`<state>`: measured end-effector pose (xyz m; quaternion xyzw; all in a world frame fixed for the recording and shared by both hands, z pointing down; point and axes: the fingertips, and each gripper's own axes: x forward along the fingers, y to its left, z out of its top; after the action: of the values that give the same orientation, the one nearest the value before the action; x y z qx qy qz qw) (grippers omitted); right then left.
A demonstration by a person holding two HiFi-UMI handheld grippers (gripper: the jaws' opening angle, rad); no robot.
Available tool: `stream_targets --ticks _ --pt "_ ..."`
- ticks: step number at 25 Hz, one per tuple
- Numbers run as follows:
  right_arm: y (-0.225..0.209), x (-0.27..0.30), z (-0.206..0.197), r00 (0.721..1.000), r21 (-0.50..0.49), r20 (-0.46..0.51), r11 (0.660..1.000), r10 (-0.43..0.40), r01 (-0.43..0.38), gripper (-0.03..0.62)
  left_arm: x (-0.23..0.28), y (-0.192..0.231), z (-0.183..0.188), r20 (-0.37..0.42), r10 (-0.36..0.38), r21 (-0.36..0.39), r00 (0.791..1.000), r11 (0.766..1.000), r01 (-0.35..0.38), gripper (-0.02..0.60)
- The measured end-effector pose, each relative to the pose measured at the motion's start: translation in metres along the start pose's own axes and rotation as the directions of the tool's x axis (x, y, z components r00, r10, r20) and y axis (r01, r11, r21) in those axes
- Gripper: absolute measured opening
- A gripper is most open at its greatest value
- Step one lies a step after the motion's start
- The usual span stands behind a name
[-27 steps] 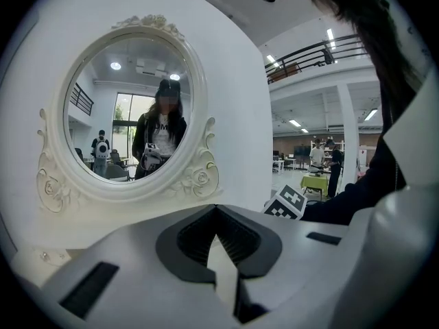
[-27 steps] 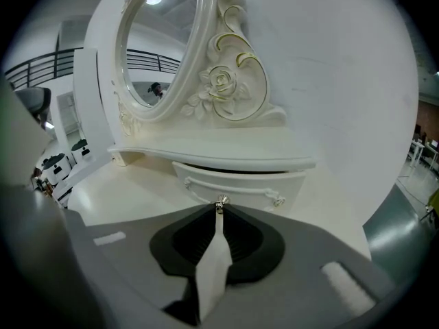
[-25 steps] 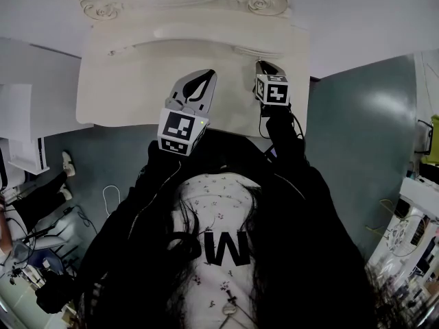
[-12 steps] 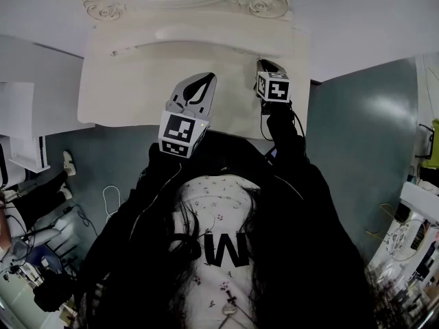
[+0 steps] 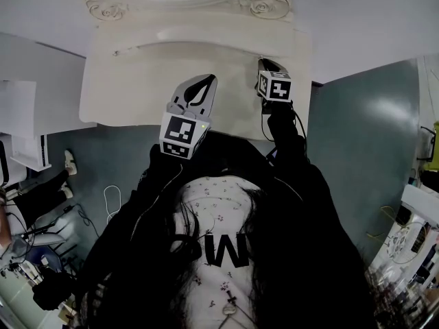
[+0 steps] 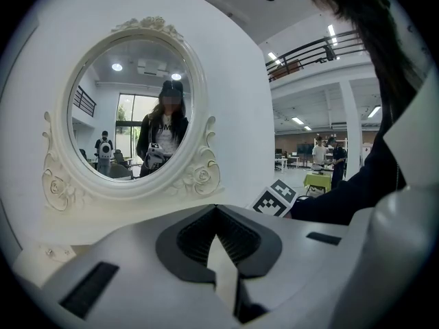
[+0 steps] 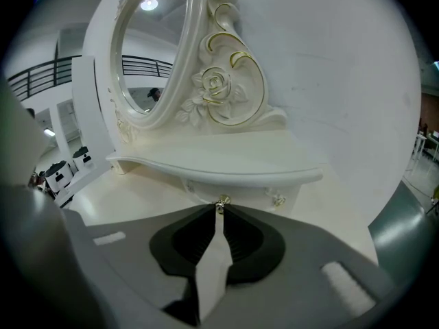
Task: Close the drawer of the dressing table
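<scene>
Drawer (image 7: 250,192) sits under the small shelf (image 7: 226,166), far right on the tabletop (image 5: 123,88). My right tool (image 7: 218,212), jaws together, has its tips right at the knob (image 7: 221,202). My left tool (image 6: 217,211) is closed on nothing.

Right gripper (image 7: 218,211), grey jaws pressed together, tips right at the small gold knob (image 7: 221,202) on the white dressing-table drawer (image 7: 240,190).
</scene>
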<state>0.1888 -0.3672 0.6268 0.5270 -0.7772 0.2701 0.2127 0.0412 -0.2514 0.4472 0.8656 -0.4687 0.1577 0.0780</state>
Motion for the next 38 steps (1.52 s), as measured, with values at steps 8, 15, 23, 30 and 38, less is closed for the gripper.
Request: stream_targets --ticks 8,15,23,30,38 --pt "0.015 -0.028 0.012 0.996 0.026 0.083 0.999 0.038 -0.04 0.046 -0.003 0.001 -0.001 0.0 0.009 -0.004 1.0 1.0 -0.009 -0.002" --pt "0.044 -0.059 0.029 0.98 -0.002 0.164 0.994 0.109 -0.11 0.046 -0.004 -0.004 -0.002 -0.001 0.008 -0.007 1.0 1.0 -0.008 -0.002" --pt "0.078 -0.09 0.041 0.961 -0.044 0.221 0.986 0.169 -0.163 0.046 -0.014 0.002 -0.01 -0.012 0.029 -0.016 1.0 0.999 -0.029 -0.002" --pt "0.114 -0.115 0.035 0.947 -0.077 0.24 0.976 0.214 -0.201 0.046 -0.032 0.005 -0.026 -0.034 0.039 -0.022 0.999 0.999 -0.04 -0.002" --pt "0.182 -0.146 0.035 0.924 -0.071 0.28 0.965 0.262 -0.252 0.046 -0.087 0.02 -0.034 0.008 0.046 -0.029 0.999 0.999 -0.046 -0.002"
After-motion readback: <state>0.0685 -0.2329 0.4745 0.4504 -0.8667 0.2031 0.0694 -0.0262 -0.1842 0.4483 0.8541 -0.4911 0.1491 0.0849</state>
